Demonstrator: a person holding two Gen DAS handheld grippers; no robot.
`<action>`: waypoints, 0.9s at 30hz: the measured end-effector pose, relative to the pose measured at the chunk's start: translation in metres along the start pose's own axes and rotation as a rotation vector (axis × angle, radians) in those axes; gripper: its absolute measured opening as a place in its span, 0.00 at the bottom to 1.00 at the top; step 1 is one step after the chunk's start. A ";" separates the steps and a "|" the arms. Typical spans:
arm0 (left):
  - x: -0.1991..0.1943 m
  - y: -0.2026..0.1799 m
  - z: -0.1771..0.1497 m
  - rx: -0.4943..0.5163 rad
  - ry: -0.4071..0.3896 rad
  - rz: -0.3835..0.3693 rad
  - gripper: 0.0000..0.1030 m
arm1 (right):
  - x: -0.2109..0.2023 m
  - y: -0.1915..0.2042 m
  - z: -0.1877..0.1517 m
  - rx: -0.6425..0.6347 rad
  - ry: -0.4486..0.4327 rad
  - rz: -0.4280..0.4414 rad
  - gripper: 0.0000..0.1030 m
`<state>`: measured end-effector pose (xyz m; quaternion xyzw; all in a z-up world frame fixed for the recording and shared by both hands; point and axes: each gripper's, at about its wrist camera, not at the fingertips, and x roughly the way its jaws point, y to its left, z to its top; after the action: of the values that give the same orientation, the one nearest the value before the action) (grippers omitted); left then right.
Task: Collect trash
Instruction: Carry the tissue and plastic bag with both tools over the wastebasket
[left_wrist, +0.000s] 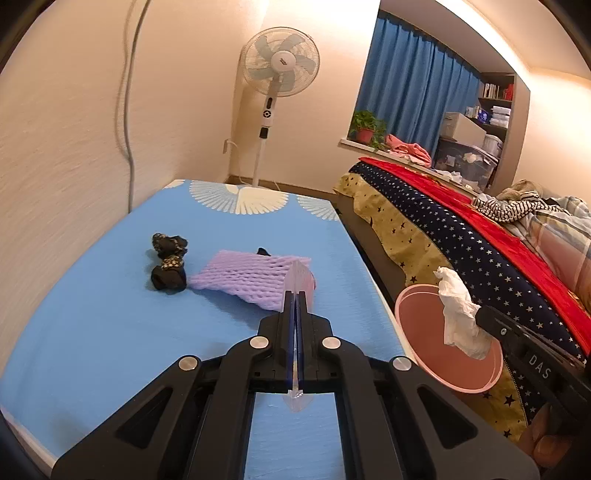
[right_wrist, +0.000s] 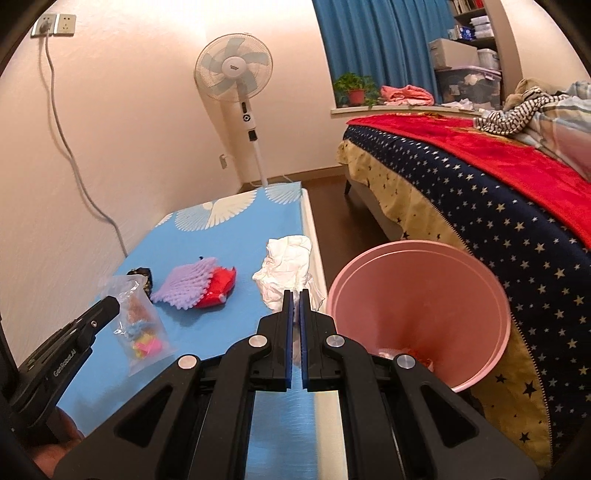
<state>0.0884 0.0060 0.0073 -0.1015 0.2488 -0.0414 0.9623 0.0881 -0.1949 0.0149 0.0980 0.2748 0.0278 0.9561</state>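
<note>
both grippers carry trash toward the pink bin (right_wrist: 421, 314) at lower right, the left gripper (left_wrist: 295, 291) clenched on a clear bag (right_wrist: 138, 325), the right gripper (right_wrist: 295, 299) on a tissue (right_wrist: 286, 273), which needs dropping in next.

Blue table (right_wrist: 236, 236), purple foam net (right_wrist: 183, 286), red wrapper (right_wrist: 218, 288), black wrapper (left_wrist: 168, 264)

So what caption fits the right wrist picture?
Right gripper carries crumpled tissue toward pink bin.

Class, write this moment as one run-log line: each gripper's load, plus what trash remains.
left gripper: shut on clear plastic bag | right gripper: shut on white tissue, near pink bin | left on table: purple foam net, black wrappers
</note>
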 end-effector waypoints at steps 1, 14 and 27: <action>0.000 -0.002 0.000 0.004 -0.001 -0.004 0.01 | 0.000 -0.001 0.001 -0.002 -0.002 -0.005 0.03; 0.009 -0.035 0.006 0.064 -0.009 -0.069 0.01 | -0.002 -0.017 0.010 -0.009 -0.016 -0.088 0.03; 0.032 -0.076 0.011 0.108 0.007 -0.175 0.01 | -0.010 -0.050 0.028 0.028 -0.046 -0.194 0.03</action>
<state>0.1200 -0.0704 0.0182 -0.0706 0.2398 -0.1391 0.9582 0.0943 -0.2492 0.0328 0.0847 0.2613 -0.0712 0.9589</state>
